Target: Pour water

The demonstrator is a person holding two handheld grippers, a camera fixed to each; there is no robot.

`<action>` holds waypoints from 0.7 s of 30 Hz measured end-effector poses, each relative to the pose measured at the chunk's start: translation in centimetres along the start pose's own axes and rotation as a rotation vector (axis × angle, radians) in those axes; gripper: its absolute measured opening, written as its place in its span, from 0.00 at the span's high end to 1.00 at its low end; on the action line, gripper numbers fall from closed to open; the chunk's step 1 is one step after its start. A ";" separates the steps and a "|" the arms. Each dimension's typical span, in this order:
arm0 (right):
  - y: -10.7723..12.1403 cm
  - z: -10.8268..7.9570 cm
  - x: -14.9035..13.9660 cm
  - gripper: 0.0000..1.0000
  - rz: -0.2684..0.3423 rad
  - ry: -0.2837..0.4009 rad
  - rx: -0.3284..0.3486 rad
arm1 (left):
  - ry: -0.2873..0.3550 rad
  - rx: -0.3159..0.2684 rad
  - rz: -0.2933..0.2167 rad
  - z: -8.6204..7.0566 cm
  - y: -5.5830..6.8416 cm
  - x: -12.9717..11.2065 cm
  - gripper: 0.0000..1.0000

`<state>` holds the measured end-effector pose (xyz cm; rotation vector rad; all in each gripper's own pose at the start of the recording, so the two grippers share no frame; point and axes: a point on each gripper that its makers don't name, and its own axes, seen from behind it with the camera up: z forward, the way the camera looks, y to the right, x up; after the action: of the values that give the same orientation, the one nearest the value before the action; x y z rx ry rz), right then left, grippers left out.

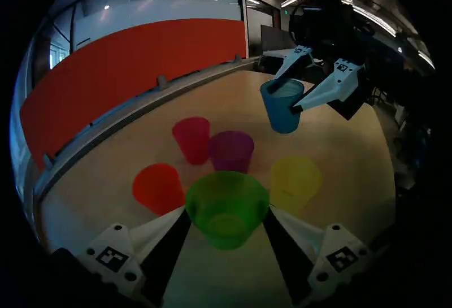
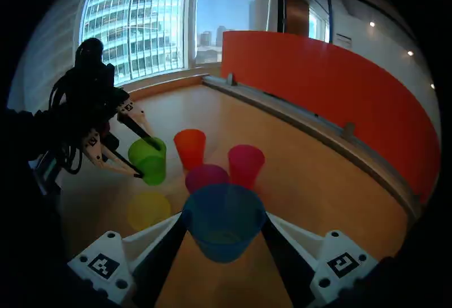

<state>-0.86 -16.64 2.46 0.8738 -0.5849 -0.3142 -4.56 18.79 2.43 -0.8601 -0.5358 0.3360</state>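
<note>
Pale wooden surface below, and close in the left tongs clamp both sides of a green cup while the right tongs pinch a blue cup, both upright, presumably to keep any water in until the pour. Beyond stand four more: orange, yellow, purple, pink, six cups in all; water itself I cannot make out.

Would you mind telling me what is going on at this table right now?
A person works two handheld grippers. The left gripper has its jaws clamped on a translucent green plastic cup; the right gripper holds a blue plastic cup the same way. An orange cup, a pink cup, a purple cup and a yellow cup, all plastic, stand on the wooden table. No pouring is visible yet.
</note>
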 end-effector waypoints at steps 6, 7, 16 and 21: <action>0.1 0.9 -0.7 0.08 0.002 -0.014 0.004 | -0.010 -0.009 -0.004 0.7 0.0 -0.6 0.15; 0.1 1.0 -0.9 0.07 0.002 -0.017 0.005 | -0.011 -0.010 -0.006 0.8 0.0 -0.6 0.15; 0.0 2.1 -2.4 0.08 0.010 -0.042 0.012 | -0.019 -0.019 -0.021 1.5 -0.2 -1.3 0.15; -0.2 2.6 -3.2 0.08 0.017 -0.055 0.019 | -0.023 -0.021 -0.025 1.9 -0.3 -1.6 0.15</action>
<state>-4.98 -16.81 2.52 0.8800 -0.6467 -0.3186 -6.97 19.01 3.17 -0.8705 -0.5718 0.3182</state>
